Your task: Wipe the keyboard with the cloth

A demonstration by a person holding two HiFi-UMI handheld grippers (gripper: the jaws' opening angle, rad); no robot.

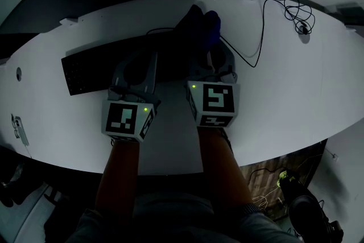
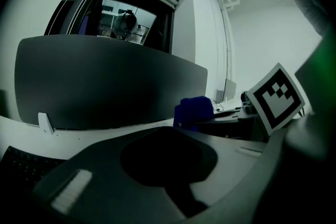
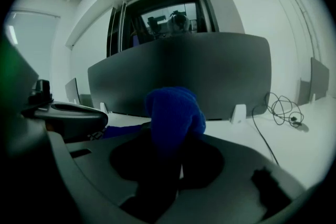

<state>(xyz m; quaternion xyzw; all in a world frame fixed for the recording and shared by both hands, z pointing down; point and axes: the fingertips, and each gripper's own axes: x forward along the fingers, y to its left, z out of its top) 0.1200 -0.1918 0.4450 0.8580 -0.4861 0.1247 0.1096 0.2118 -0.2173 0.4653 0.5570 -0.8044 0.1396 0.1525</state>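
The right claw (image 1: pixel 209 54) is pinching the blue cloth (image 1: pixel 203 25), which bunches up in a lump past its tips at the upper centre of the head view, over the right end of the dark keyboard (image 1: pixel 85 71). The gloom hides whether the cloth touches the keys. The left claw (image 1: pixel 135 71) sits pressed together with nothing in it, low over the middle of the keyboard at centre left. The main risk, as I judge it, is that only a small part of the cloth (image 3: pixel 173 113) is caught in the right claw (image 3: pixel 168 139), so a hard drag across the keys could pull it free or roll it into a wad that skims the keys and cleans little. Nothing visibly pins the keyboard, so a sideways stroke may push it along the white counter (image 1: pixel 273 99) unless the left claw steadies it. Pressing too hard could snag a keycap edge. A wide stroke to the right could also catch the thin black cable (image 1: pixel 261 37) lying at the upper right.
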